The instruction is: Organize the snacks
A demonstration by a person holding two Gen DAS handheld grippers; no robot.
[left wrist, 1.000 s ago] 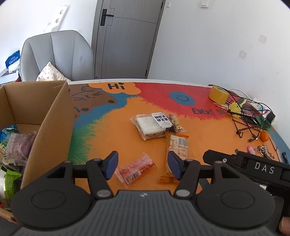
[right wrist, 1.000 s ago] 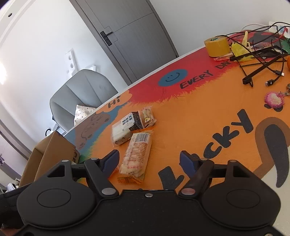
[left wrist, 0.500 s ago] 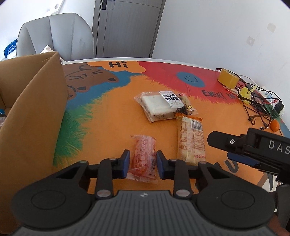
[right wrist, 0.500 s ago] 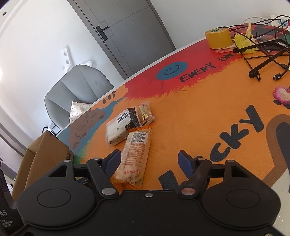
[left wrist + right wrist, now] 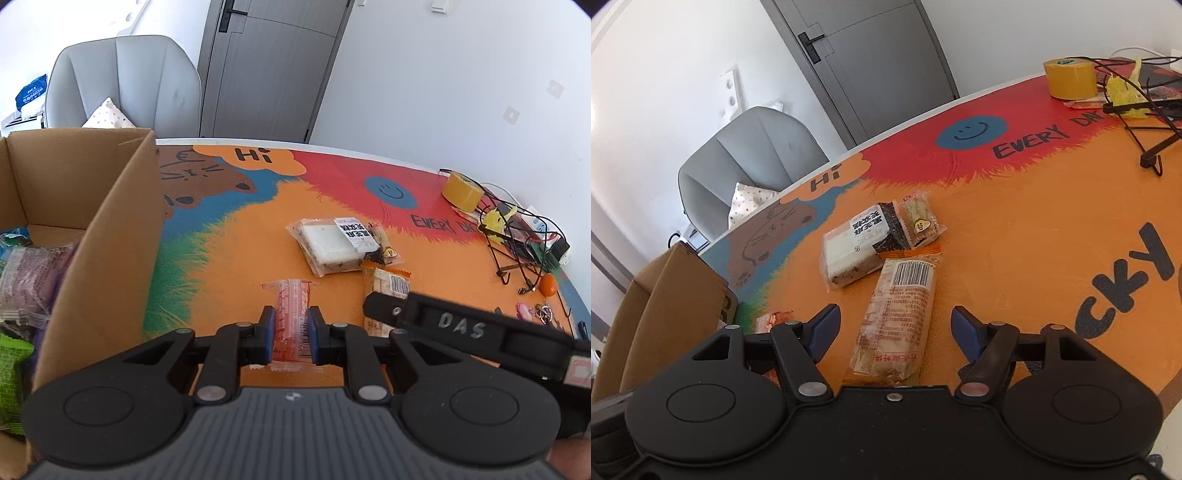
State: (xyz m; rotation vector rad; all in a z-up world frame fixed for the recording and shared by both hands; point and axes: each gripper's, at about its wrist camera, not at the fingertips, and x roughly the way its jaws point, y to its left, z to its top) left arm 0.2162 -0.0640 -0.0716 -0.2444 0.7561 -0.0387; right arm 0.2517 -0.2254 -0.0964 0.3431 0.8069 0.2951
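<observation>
My left gripper (image 5: 290,332) is shut on a red-and-white snack packet (image 5: 291,310), its far end over the orange mat. My right gripper (image 5: 894,325) is open, its jaws on either side of a long orange-edged biscuit pack (image 5: 899,314) lying on the mat; that pack also shows in the left wrist view (image 5: 386,284), partly hidden by the right gripper's body. A white cake pack with a black label (image 5: 860,247) (image 5: 332,245) and a small cracker packet (image 5: 919,221) lie just beyond. A cardboard box (image 5: 107,240) with several snacks inside stands at the left.
A roll of yellow tape (image 5: 1069,77), black cables and a wire stand (image 5: 517,243), a small orange (image 5: 547,285) and keys lie at the table's right. A grey chair (image 5: 122,81) stands behind the box. The mat (image 5: 1034,229) covers the table.
My left gripper closed on the red-and-white packet and swung back so the box interior shows. My right gripper moved in over the long biscuit pack, still open.
</observation>
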